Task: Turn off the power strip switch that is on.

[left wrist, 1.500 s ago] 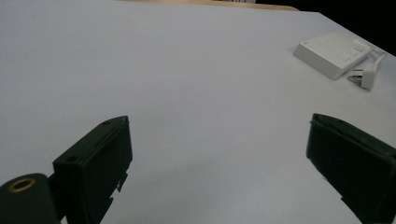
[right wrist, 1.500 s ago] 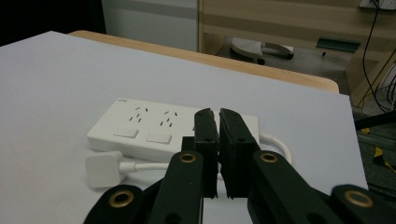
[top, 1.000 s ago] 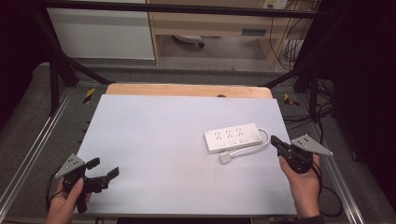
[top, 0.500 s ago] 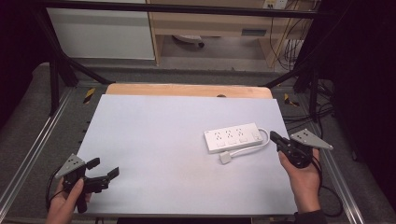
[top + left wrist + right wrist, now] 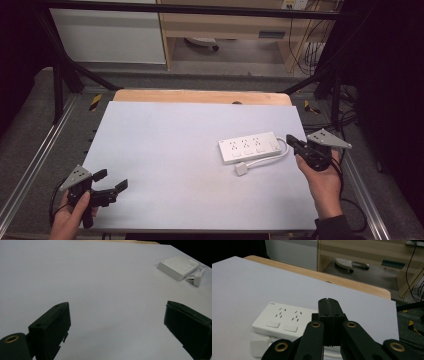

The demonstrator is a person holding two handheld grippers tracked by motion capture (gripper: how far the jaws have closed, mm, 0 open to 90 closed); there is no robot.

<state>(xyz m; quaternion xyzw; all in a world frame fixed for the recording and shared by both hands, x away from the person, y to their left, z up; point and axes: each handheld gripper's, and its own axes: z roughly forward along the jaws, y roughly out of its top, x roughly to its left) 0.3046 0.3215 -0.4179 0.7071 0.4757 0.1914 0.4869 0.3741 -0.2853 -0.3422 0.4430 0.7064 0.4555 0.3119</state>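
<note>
A white power strip with three sockets lies on the right half of the pale table top; its short white cord loops round to a white plug lying in front of it. My right gripper hovers just right of the strip's end, jaws pressed together with nothing between them. In the right gripper view the strip and plug lie just beyond the shut jaws. My left gripper rests at the near left corner, jaws wide apart and empty. The left gripper view shows the strip and plug far off.
A wooden board edge runs along the table's far side. Metal frame rails flank the table. Behind stand a white cabinet and a wooden shelf unit, with cables at the back right.
My right gripper has shifted slightly away from the near edge and lifted a little, still shut. The left gripper and the power strip have stayed put.
</note>
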